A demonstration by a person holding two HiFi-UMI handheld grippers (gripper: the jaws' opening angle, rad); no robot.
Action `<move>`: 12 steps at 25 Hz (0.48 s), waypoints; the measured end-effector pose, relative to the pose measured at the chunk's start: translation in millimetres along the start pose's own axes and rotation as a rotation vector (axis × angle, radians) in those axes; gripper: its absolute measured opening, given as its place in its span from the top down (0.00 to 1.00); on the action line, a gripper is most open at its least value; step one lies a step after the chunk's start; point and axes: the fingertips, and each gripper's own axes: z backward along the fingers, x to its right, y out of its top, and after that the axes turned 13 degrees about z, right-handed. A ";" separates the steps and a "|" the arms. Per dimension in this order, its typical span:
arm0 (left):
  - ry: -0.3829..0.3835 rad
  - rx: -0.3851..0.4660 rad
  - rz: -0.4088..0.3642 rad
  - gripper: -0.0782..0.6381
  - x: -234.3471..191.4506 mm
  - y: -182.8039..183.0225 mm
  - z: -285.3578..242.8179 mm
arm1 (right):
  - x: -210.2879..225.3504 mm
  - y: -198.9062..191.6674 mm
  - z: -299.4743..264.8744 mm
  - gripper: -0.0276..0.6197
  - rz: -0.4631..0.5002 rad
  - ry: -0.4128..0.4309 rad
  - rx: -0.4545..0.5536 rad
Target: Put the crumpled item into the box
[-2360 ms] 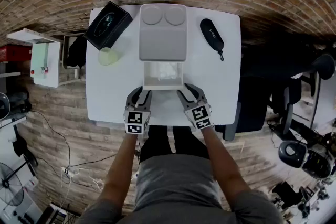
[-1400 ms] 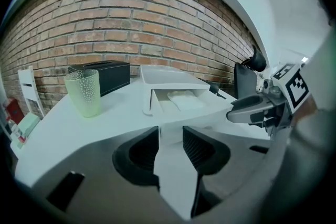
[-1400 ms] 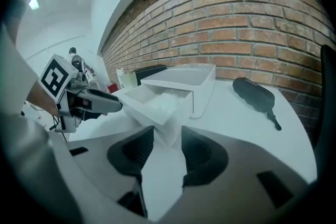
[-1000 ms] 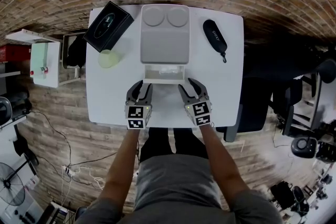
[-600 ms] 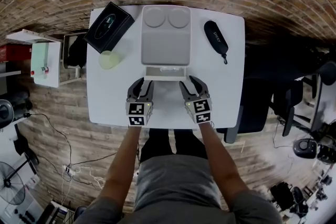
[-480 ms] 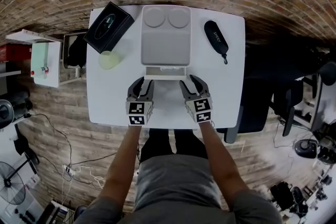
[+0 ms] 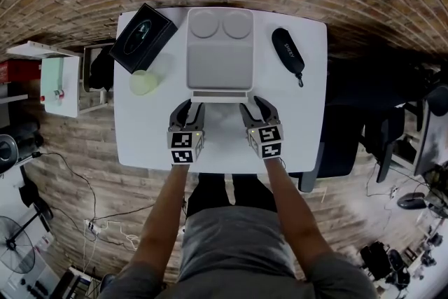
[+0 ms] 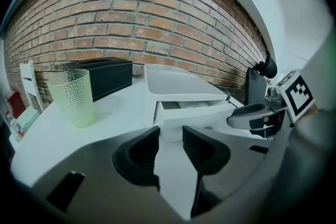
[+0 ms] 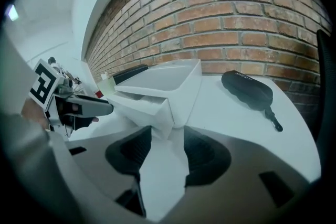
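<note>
The crumpled item (image 8: 189,104) is lying inside the drawer (image 8: 195,113) of the white box (image 7: 219,52). Only a bit of white is peeking out through the thin gap at the top. The drawer is sticking out just a little.

The left gripper (image 7: 189,107) and the right gripper (image 7: 255,107) are sitting just in front of the drawer, one near each front corner. Both tongs are spread apart and are pinching nothing. The right tongs have just been opening a little wider, and the drawer's corner is sitting just ahead of their tips.

I think the job now is pushing the drawer all the way in. Both sides should be going in together, slow and straight, so the drawer is not going crooked or squashing the crumpled item in the gap. The box should not be sliding back on the table (image 7: 301,115).

The green cup (image 8: 73,97), the black box (image 7: 143,33) and the black case (image 7: 287,51) are sitting well apart from all this.
</note>
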 end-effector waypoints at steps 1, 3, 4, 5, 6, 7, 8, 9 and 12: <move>0.003 0.000 0.004 0.69 -0.7 1.0 -1.1 | 0.4 0.7 -1.0 0.65 -0.002 0.001 0.003; 0.006 0.004 0.008 0.69 -1.9 3.3 -3.3 | 1.4 1.7 -2.8 0.65 -0.003 0.004 0.002; 0.007 0.006 0.010 0.69 -2.1 4.3 -4.2 | 2.1 1.6 -3.4 0.64 -0.004 0.006 -0.003; 0.007 0.007 0.012 0.69 -2.2 5.3 -5.0 | 2.7 1.6 -3.7 0.64 -0.005 0.009 -0.010; 0.006 0.009 0.014 0.69 -2.3 6.2 -5.5 | 3.3 2.0 -4.1 0.64 -0.007 0.010 -0.012; 0.005 0.010 0.015 0.69 -2.4 7.0 -6.1 | 4.1 3.0 -4.9 0.65 -0.010 0.009 -0.008; 0.005 0.012 0.017 0.69 -2.6 7.6 -6.6 | 5.1 4.2 -5.9 0.65 -0.013 0.007 -0.001; 0.005 0.014 0.019 0.69 -2.6 8.3 -7.2 | 6.1 5.0 -6.9 0.64 -0.018 0.005 0.005; 0.006 0.016 0.025 0.69 -2.9 9.9 -9.0 | 7.7 3.9 -8.8 0.64 -0.025 0.006 0.005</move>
